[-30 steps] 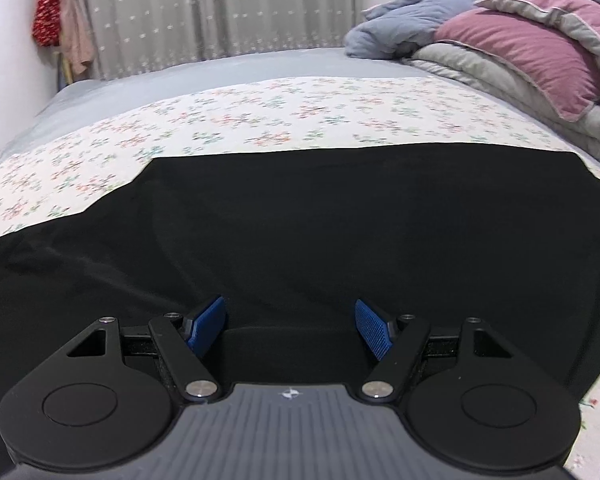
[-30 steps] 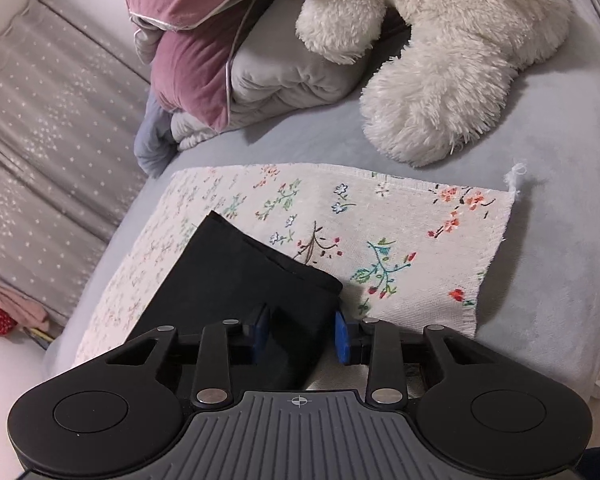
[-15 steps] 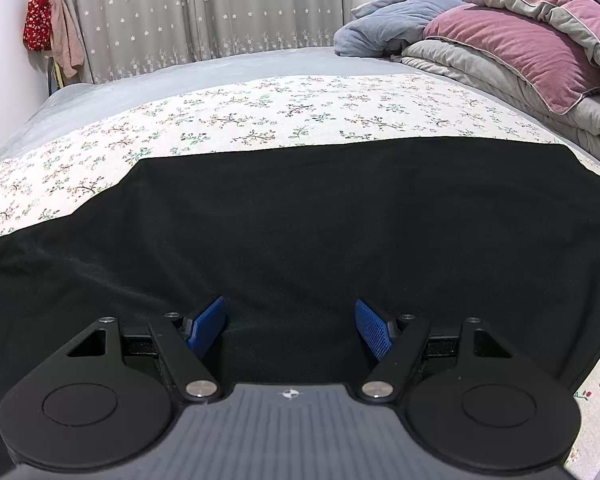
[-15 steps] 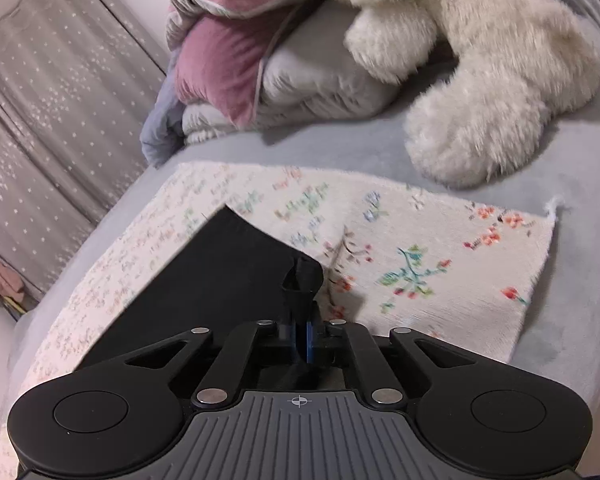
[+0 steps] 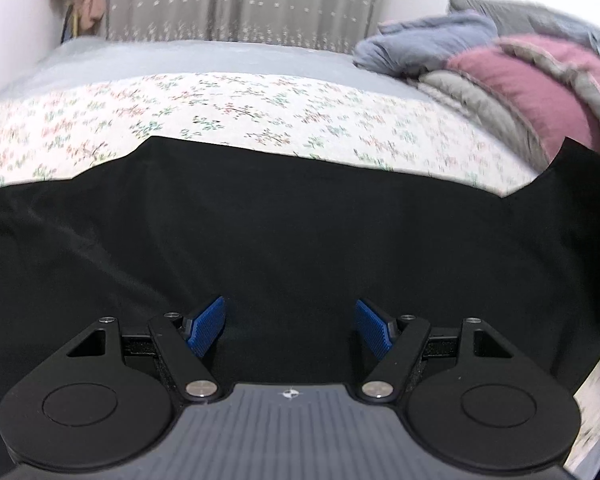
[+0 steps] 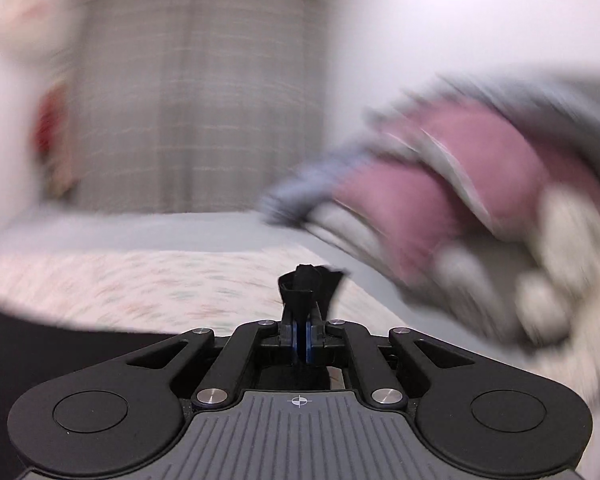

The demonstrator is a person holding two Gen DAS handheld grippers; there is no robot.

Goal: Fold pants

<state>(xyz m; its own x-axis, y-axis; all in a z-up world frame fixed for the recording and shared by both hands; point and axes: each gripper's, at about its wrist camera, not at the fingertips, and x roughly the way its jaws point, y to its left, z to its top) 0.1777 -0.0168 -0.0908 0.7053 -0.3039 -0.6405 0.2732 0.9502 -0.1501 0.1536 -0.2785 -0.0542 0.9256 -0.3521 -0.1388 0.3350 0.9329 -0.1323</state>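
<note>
Black pants (image 5: 284, 240) lie spread on a floral cloth (image 5: 228, 108) on the bed. My left gripper (image 5: 290, 326) is open, low over the pants, its blue pads (image 5: 206, 324) apart with black fabric between them. In the left wrist view the pants' right end (image 5: 572, 176) is raised off the cloth. My right gripper (image 6: 301, 338) is shut on a bunched corner of the pants (image 6: 306, 284) and holds it lifted above the floral cloth (image 6: 140, 284). The right wrist view is heavily blurred.
A pile of pink and grey quilts and pillows (image 5: 540, 80) lies at the right, also in the right wrist view (image 6: 460, 176), with a white plush toy (image 6: 560, 264) beside it. Grey curtains (image 5: 240, 0) hang behind the bed.
My right gripper closed on the pants' corner, lifted it and swung up and to the left. The right end of the pants has risen. My left gripper stayed open over the pants.
</note>
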